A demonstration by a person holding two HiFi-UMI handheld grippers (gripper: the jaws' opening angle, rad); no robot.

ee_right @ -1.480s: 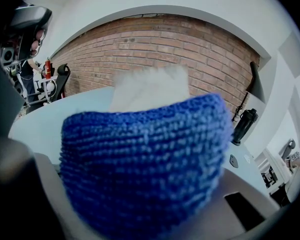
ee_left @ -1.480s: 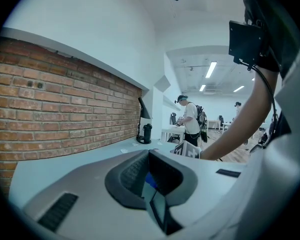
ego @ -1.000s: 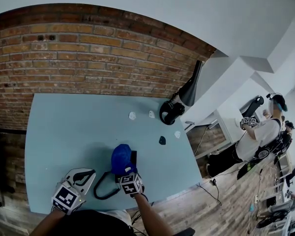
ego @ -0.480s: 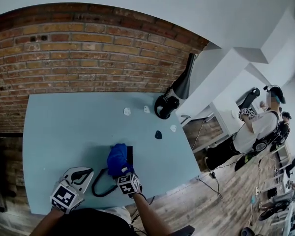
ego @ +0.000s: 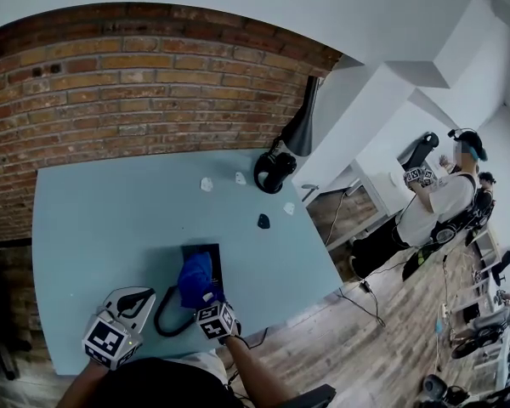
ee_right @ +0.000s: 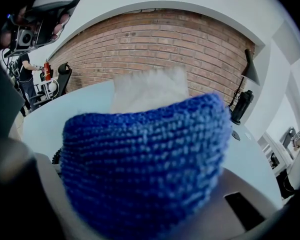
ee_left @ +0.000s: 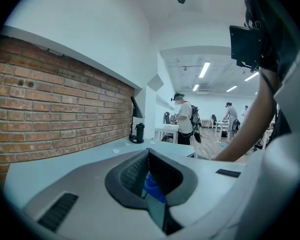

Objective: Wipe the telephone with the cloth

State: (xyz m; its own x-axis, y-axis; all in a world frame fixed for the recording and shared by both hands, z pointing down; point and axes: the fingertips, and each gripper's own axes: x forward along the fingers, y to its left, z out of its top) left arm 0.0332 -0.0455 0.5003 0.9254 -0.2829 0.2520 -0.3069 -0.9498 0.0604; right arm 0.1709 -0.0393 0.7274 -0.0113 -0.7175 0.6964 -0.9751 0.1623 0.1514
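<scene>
Now, telephone: the flat black rectangular telephone [ego: 206, 251] lies on the near half of the table, in front of the person.
Cloth: the knitted blue cloth [ego: 195, 279] is bunched over the phone's near part. Only the far edge and the right strip of the phone show.
Right gripper: the right gripper [ego: 206, 300] comes in from the near side, jaws clamped on the cloth, which fills its own view.
Cord: the black coiled cord [ego: 163, 321] loops left of the phone, between the two grippers.
Left gripper: the left gripper [ego: 136, 300] sits beside the cord, off the phone. Its jaws are drawn together to a thin slit with nothing in it.
Table: the pale blue table [ego: 102, 219] also carries small white scraps [ego: 206, 184] and a small dark piece [ego: 263, 221], well apart from the phone.
Far edge: a black desk lamp [ego: 280, 167] stands before the red brick wall [ego: 136, 92].
</scene>
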